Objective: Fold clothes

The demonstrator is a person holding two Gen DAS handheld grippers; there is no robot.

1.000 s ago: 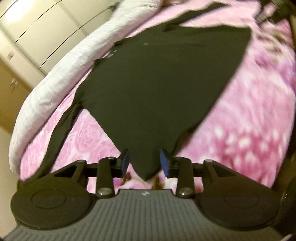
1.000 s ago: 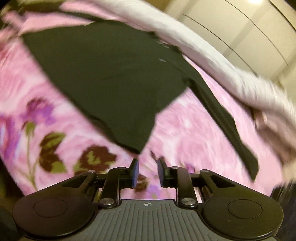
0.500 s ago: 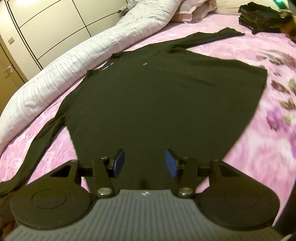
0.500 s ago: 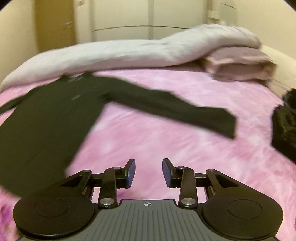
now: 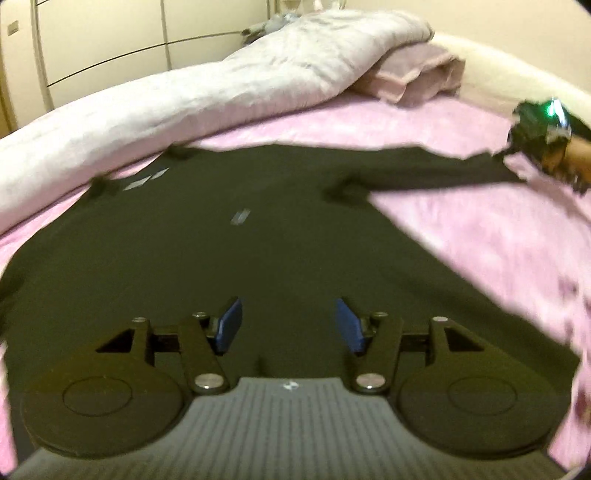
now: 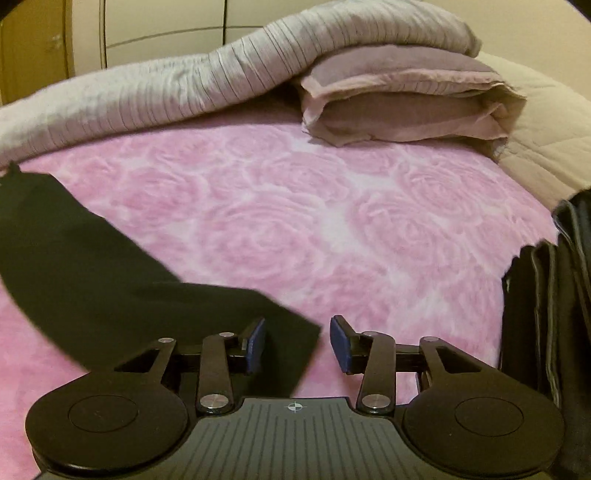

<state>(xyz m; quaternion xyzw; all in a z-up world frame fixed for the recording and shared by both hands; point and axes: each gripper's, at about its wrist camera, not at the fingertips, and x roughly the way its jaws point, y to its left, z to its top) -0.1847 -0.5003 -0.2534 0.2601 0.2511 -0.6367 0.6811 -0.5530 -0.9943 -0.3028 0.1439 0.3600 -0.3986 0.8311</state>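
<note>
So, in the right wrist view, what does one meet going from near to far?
Open right tongs → black sleeve cuff → pink rose blanket → folded pillow → wardrobe doors.

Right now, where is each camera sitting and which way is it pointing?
Left wrist: rides the left gripper, low over the black long-sleeve shirt, facing the grey duvet; its open blue-padded fingers show, and the right gripper at the sleeve end.
Right wrist: rides the right gripper, open over the sleeve cuff, facing the pillow.
Shared: shirt, duvet, pillow, pink rose blanket.
</note>
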